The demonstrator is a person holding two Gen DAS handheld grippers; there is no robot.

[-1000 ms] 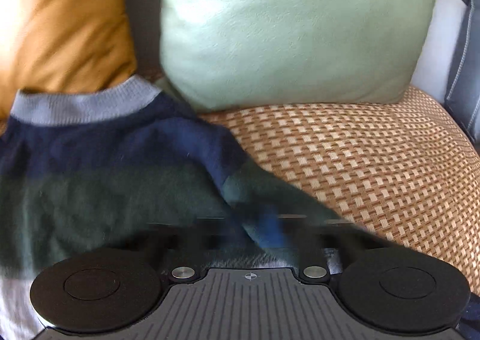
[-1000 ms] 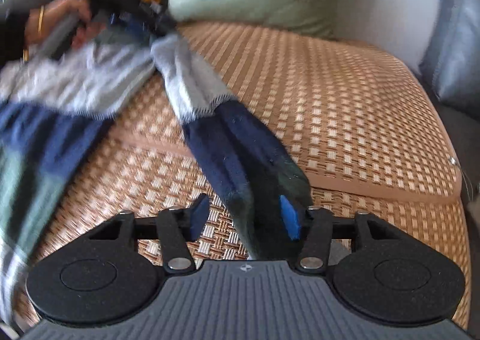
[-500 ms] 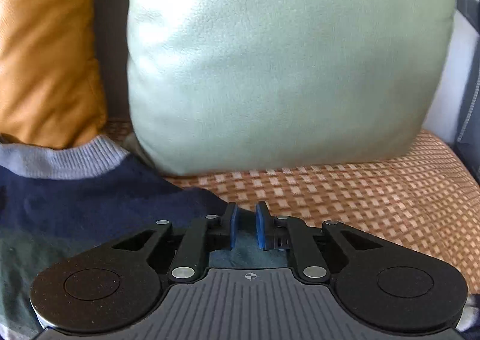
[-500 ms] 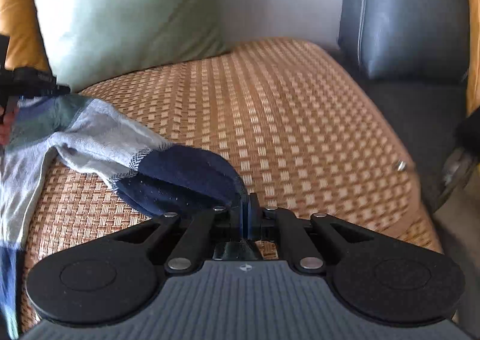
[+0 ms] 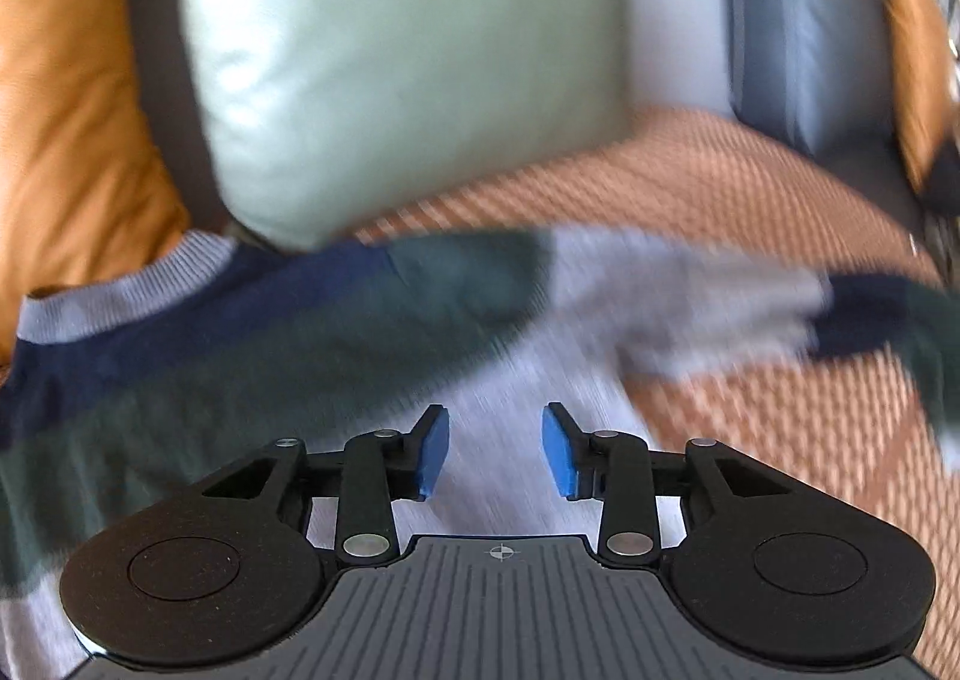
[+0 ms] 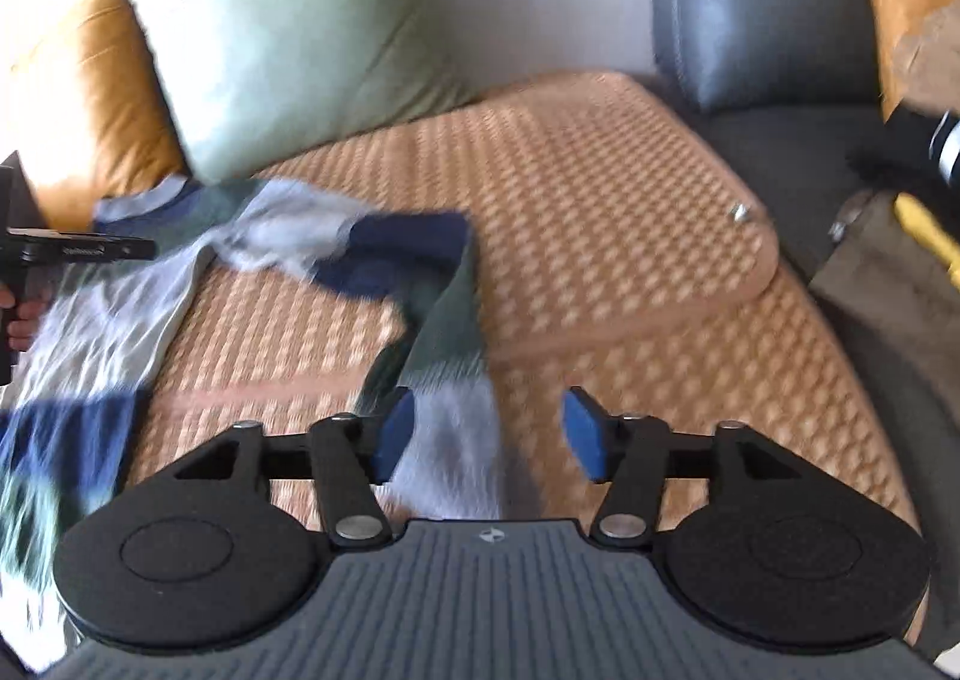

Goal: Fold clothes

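A woven mat (image 6: pixel 600 212) covers a sofa seat, backed by a green cushion (image 5: pixel 390 62), an orange cushion (image 5: pixel 72 98) toward the seat's left end and a grey-blue cushion (image 6: pixel 750 2) at its right, daylight washing the fabric. A striped sweater (image 5: pixel 240 332) in navy, dark green and pale grey lies spread across the left half of the mat, its grey collar (image 5: pixel 120 290) against the back edge under the orange cushion, and one sleeve (image 6: pixel 444 284) trails out toward the middle of the seat and bends down toward the front edge. The left gripper (image 5: pixel 495 449) hangs over the sweater's pale chest, jaws parted after just opening, nothing between the blue pads. The right gripper (image 6: pixel 489 434) has likewise just been opening; the sleeve's grey end lies between its jaws and brushes the left pad, but it is not pinched. A hand (image 6: pixel 21 314) holding the other tool shows at the left rim of the right view. Both views are smeared by motion. The step appears to be laying out after a release, with the sleeve yet to be folded in; done well, that likely means pinching the sleeve near the cuff, carrying it flat across the chest, and keeping the body from dragging on the rough mat. Dark objects at the seat's far right are too blurred to name.
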